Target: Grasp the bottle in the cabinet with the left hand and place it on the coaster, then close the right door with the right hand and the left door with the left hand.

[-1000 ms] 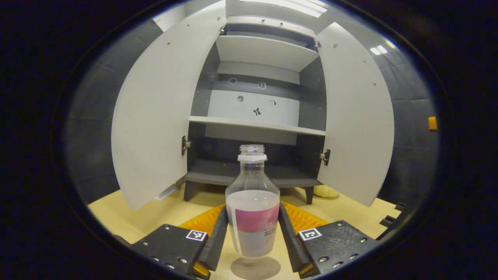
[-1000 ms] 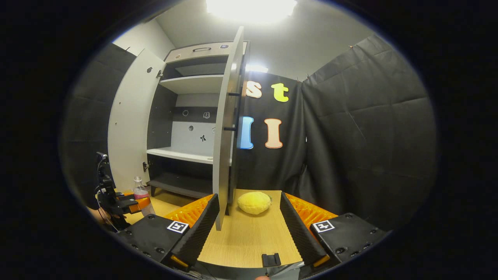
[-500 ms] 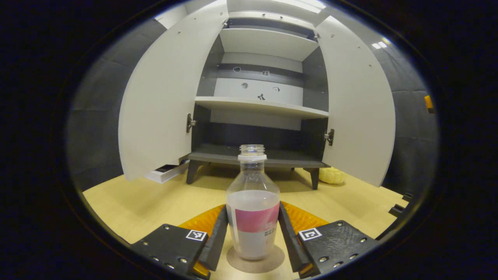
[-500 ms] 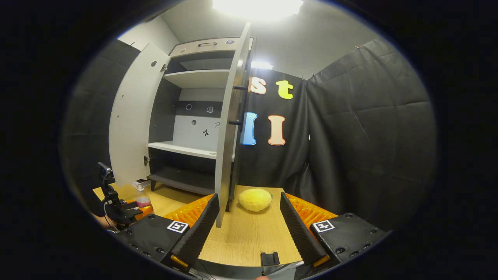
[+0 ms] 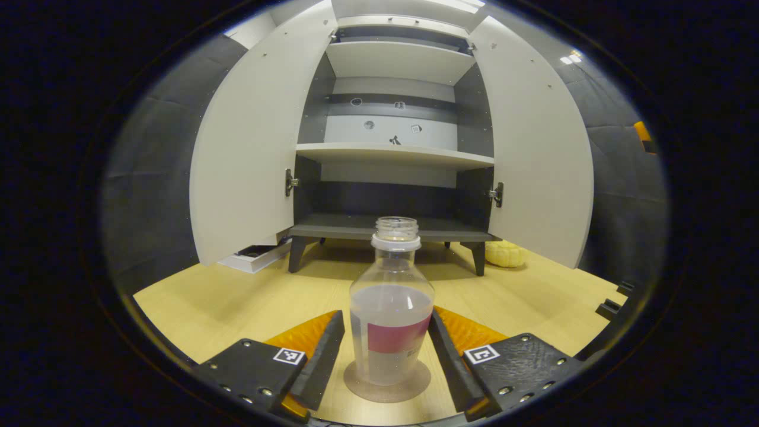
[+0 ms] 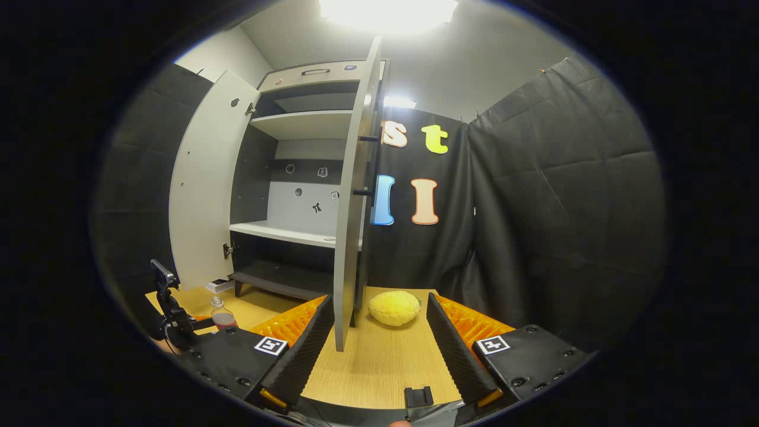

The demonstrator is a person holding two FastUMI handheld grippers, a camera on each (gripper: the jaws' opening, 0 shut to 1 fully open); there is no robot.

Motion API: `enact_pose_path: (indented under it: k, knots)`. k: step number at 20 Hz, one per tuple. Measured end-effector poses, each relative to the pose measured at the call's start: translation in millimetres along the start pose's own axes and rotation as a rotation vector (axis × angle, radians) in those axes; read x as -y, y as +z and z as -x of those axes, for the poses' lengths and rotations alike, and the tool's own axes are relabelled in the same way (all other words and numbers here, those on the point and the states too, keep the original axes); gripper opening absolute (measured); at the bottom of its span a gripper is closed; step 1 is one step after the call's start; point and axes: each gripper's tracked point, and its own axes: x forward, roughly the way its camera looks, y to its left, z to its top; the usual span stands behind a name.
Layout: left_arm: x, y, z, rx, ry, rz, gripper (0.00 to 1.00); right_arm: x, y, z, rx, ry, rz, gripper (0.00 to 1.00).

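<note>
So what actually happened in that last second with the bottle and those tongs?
The bottle came down onto the coaster and now stands there upright. The left tongs have opened, their fingers standing clear of its sides. Both cabinet doors stayed open, and the right tongs stayed open and empty near the right door.

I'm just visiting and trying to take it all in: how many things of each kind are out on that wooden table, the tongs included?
Cabinet: 1
Cabinet doors, left door and right door, both open: 2
Bottle: 1
Coaster: 1
Yellow soft lump: 1
Tongs, left tongs and right tongs: 2
Total: 8
</note>
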Motion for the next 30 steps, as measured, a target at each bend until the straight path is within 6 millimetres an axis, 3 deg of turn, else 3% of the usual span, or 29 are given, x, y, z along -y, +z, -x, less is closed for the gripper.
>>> enact_pose_path:
  k: [1,2,7,9,13,18,24,26,30]
  knots:
    - [-1,5,3,0.003,0.004,-0.008,0.95,1,2,0,0.007,-0.001,-0.005,1.0]
    - [1,12,6,0.008,0.006,-0.015,0.88,2,5,0,0.017,-0.002,-0.013,1.0]
    - [6,76,29,0.066,0.021,-0.037,0.88,16,21,-9,0.052,-0.009,-0.072,0.96]
    - [4,108,43,0.092,0.037,-0.051,0.88,27,32,-17,0.081,-0.032,-0.092,0.99]
    - [-10,153,67,0.107,0.066,-0.059,0.88,50,55,-41,0.13,-0.09,-0.121,0.99]
    - [-46,189,91,0.135,0.122,-0.046,0.88,66,92,-78,0.142,-0.145,-0.168,1.0]
    - [-114,218,116,0.189,0.225,-0.029,0.88,63,141,-112,0.207,-0.222,-0.196,0.97]
    - [-139,222,119,0.196,0.257,-0.02,0.88,59,150,-122,0.209,-0.246,-0.174,0.97]
    - [-183,227,125,0.21,0.298,-0.016,0.88,48,146,-132,0.155,-0.292,-0.132,0.98]
